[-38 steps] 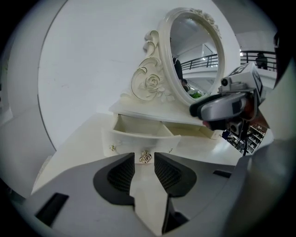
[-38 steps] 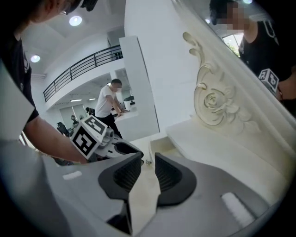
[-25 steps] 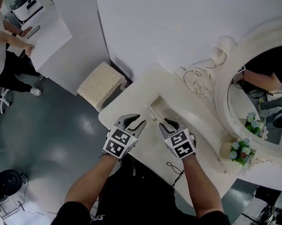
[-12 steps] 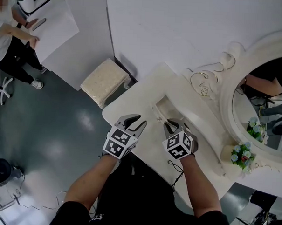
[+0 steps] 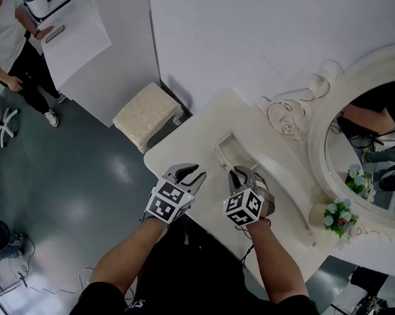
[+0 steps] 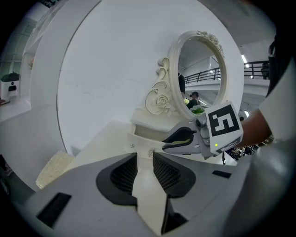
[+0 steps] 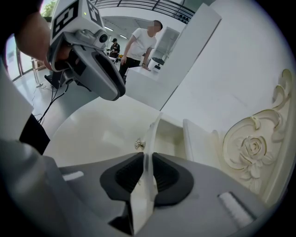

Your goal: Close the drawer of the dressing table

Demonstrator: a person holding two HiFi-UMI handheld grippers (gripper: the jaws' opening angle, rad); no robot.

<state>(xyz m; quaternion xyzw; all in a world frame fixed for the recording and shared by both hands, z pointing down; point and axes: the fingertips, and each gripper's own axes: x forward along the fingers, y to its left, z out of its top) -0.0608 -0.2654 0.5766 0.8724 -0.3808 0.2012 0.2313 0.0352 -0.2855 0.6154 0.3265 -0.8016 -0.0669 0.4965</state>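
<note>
On the cream dressing table (image 5: 185, 143) a small drawer (image 5: 232, 150) stands pulled out. Its thin front panel (image 7: 152, 132), with a small knob (image 7: 139, 144), runs edge-on between the pads of my right gripper (image 7: 147, 162), also in the head view (image 5: 242, 176). The pads sit against both its faces while the jaws are opening slightly. My left gripper (image 5: 195, 173) hovers over the tabletop just left of the drawer. Its jaws are closing with nothing between them (image 6: 144, 157). The left gripper view shows the right gripper (image 6: 181, 139) at the drawer (image 6: 149, 133).
An ornate oval mirror (image 5: 361, 148) with carved scrolls (image 5: 284, 118) rises at the table's back right, with a small flower pot (image 5: 339, 215) beside it. A cushioned stool (image 5: 147, 115) stands left of the table. A person (image 5: 19, 41) stands at a white counter far left.
My right gripper has rolled and its jaws have come together around the drawer's front panel. The left gripper has stayed where it was.
</note>
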